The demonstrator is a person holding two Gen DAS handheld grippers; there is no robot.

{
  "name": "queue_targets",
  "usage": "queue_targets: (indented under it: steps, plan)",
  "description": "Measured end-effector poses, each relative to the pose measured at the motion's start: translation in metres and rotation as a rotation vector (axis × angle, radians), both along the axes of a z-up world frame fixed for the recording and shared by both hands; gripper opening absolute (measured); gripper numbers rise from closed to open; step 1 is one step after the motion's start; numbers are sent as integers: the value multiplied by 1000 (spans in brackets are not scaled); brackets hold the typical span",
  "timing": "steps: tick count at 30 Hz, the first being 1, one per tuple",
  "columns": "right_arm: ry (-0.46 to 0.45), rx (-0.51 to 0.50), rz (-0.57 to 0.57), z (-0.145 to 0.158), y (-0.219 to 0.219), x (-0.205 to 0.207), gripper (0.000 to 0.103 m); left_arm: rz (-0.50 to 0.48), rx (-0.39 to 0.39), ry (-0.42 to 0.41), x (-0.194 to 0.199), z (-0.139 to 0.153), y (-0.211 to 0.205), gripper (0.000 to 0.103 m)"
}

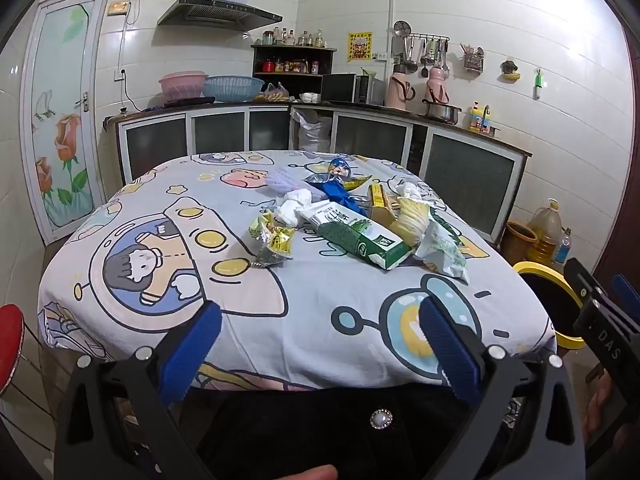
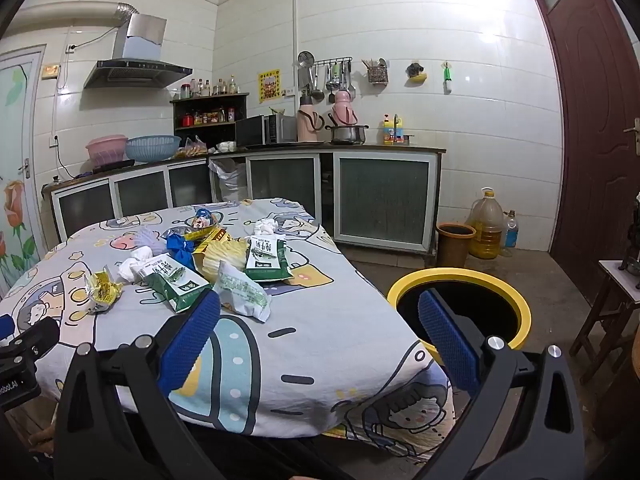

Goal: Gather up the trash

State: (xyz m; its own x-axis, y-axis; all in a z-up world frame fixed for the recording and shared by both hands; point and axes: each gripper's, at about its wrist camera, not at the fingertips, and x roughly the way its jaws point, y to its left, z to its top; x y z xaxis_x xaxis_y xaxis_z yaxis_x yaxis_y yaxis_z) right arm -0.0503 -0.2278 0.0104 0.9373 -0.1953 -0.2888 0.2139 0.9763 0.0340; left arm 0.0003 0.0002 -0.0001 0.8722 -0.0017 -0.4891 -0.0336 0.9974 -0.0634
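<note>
A pile of trash lies mid-table on a cartoon-print cloth (image 1: 320, 312): a green and white milk carton (image 1: 356, 236), yellow snack wrappers (image 1: 274, 236), crumpled white tissue (image 1: 294, 204), a blue bag (image 1: 338, 192) and a green-white pouch (image 1: 444, 248). The carton (image 2: 176, 280) and pouch (image 2: 244, 292) also show in the right wrist view. A bin with a yellow rim (image 2: 460, 304) stands right of the table. My left gripper (image 1: 320, 344) is open and empty at the table's near edge. My right gripper (image 2: 320, 332) is open and empty, between the table corner and the bin.
Kitchen counters with cabinets (image 1: 360, 136) run along the back walls. A brown bucket (image 2: 454, 244) and oil jug (image 2: 486, 224) stand on the floor by the right wall. A wooden stool (image 2: 612, 300) stands at far right. A red stool (image 1: 10, 340) sits at left.
</note>
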Motion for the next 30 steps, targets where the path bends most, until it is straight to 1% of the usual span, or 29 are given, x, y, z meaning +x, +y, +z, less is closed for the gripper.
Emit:
queue_targets:
  steps: [27,30]
  plan:
    - [1,-4,0,1,-1,1,96,-1,3,-6,-4,0,-4,95]
    - [3,-3,1,1,0,1,96,-1,-4,-3,1,-1,0,95]
